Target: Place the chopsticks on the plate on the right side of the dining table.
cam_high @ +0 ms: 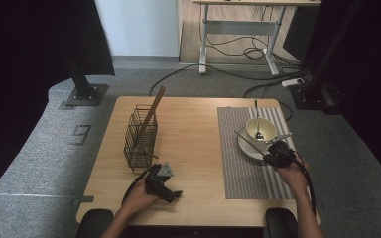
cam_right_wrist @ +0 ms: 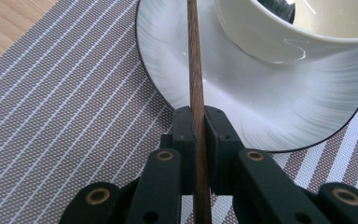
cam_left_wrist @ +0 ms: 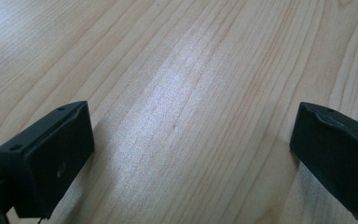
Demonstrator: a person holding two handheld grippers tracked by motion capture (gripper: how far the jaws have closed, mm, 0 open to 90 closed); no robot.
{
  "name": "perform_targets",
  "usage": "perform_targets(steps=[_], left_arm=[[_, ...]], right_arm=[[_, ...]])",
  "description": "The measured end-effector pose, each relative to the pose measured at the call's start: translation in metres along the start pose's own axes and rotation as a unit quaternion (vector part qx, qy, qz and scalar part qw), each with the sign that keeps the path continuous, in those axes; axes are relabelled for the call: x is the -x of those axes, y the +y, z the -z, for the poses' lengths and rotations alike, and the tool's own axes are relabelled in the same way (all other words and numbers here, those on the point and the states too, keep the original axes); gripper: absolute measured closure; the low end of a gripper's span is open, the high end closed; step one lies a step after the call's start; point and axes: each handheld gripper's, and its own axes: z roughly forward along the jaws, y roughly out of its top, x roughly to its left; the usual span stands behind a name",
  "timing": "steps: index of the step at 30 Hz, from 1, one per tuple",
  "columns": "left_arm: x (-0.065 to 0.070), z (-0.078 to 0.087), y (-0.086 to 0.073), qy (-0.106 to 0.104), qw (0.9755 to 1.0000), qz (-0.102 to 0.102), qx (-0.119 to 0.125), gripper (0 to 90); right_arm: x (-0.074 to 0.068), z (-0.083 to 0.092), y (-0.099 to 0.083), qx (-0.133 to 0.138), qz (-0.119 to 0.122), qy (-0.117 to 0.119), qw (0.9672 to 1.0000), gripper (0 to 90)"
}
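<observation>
A single brown chopstick (cam_right_wrist: 195, 70) is clamped between the fingers (cam_right_wrist: 185, 140) of the right gripper (cam_high: 277, 152), gripped near one end so that most of its length runs out ahead of the fingers. In the right gripper view its long axis is seen in line with the gripper, crossing the rim of the white plate (cam_right_wrist: 177, 60) just beside the cream bowl (cam_right_wrist: 279, 37) that stands on it. In the high view the free end points up and to the left, away from the bowl and towards the wire basket (cam_high: 141, 136), in which a second stick (cam_high: 151, 113) leans upright. The basket lies well apart, across the bare table (cam_high: 193, 148) and off the striped placemat (cam_high: 248, 168); a spoon (cam_high: 257, 124) rests in the bowl. The left gripper (cam_high: 164, 184) is held low over the table near the basket, its fingers (cam_left_wrist: 51, 158) set wide with nothing between them. The left gripper is judged the nearer to the basket, yet the stick is in the right; the coming move is judged to turn on the stick being tipped upright for the basket's open top.
</observation>
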Motion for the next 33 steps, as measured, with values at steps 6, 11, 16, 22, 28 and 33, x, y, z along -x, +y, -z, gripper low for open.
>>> perform_targets(steps=[6,11,16,22,28,33], left_arm=[[0.000,0.000,0.000,0.000,1.0000,0.000,0.000,0.0],[0.000,0.000,0.000,0.000,1.0000,0.000,0.000,0.0],[0.000,0.000,0.000,0.000,1.0000,0.000,0.000,0.0],[0.000,0.000,0.000,0.000,1.0000,0.000,0.000,0.0],[0.000,0.000,0.000,0.000,1.0000,0.000,0.000,0.0],[0.000,0.000,0.000,0.000,1.0000,0.000,0.000,0.0]], right_arm=[[0.008,-0.006,0.000,-0.007,-0.012,0.001,0.9999,82.8],[0.012,-0.008,-0.002,-0.006,-0.017,0.001,0.9998,81.6],[0.018,-0.010,-0.004,-0.001,-0.024,0.002,0.9997,79.8],[0.022,-0.010,-0.005,0.005,-0.029,-0.003,0.9996,77.1],[0.023,-0.013,-0.005,0.006,-0.030,-0.013,0.9995,74.8],[0.023,-0.012,-0.005,0.012,-0.033,-0.022,0.9992,69.6]])
